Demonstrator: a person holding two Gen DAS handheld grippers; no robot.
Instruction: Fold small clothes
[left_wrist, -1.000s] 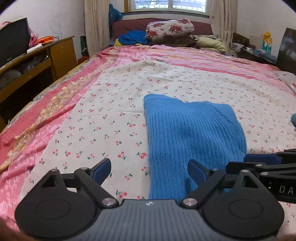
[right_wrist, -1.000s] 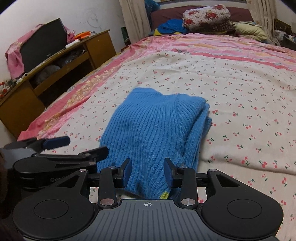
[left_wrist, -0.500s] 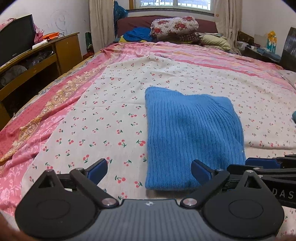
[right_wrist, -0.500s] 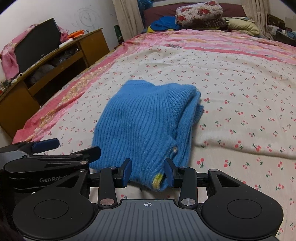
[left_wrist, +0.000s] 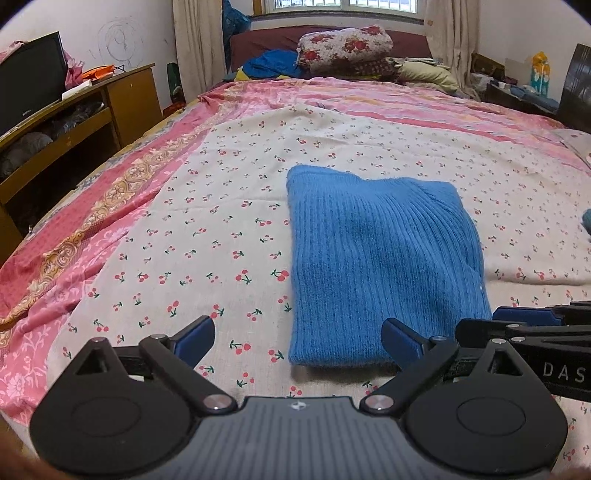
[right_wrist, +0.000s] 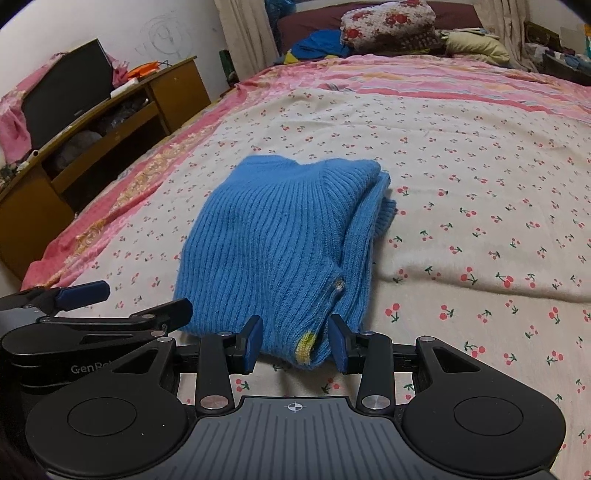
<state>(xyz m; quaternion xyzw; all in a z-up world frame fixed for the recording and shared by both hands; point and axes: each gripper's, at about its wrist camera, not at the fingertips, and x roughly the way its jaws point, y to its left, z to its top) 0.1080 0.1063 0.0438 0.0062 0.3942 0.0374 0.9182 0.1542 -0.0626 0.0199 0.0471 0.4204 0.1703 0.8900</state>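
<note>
A blue ribbed sweater (left_wrist: 376, 258) lies folded into a rough rectangle on the cherry-print bedsheet (left_wrist: 203, 240). My left gripper (left_wrist: 297, 326) hovers wide open just before the sweater's near edge, nothing between its fingers. In the right wrist view the sweater (right_wrist: 269, 240) shows stacked layers on its right side and a yellow patch (right_wrist: 306, 343) at the near corner. My right gripper (right_wrist: 295, 323) stands narrowly open astride that corner; its pads do not visibly press on it. The left gripper (right_wrist: 131, 301) shows at the lower left there, and the right gripper (left_wrist: 498, 321) at the lower right of the left wrist view.
A wooden TV cabinet (left_wrist: 85, 122) with a dark screen (left_wrist: 29, 77) runs along the bed's left side. Pillows and bundled bedding (left_wrist: 343, 48) are piled at the head under the window. A dark nightstand (left_wrist: 524, 96) with clutter stands at the far right.
Both grippers have drawn back a little from the sweater, so its near edge now shows whole in the left wrist view. The left jaws have spread slightly wider. The sweater lies still.
</note>
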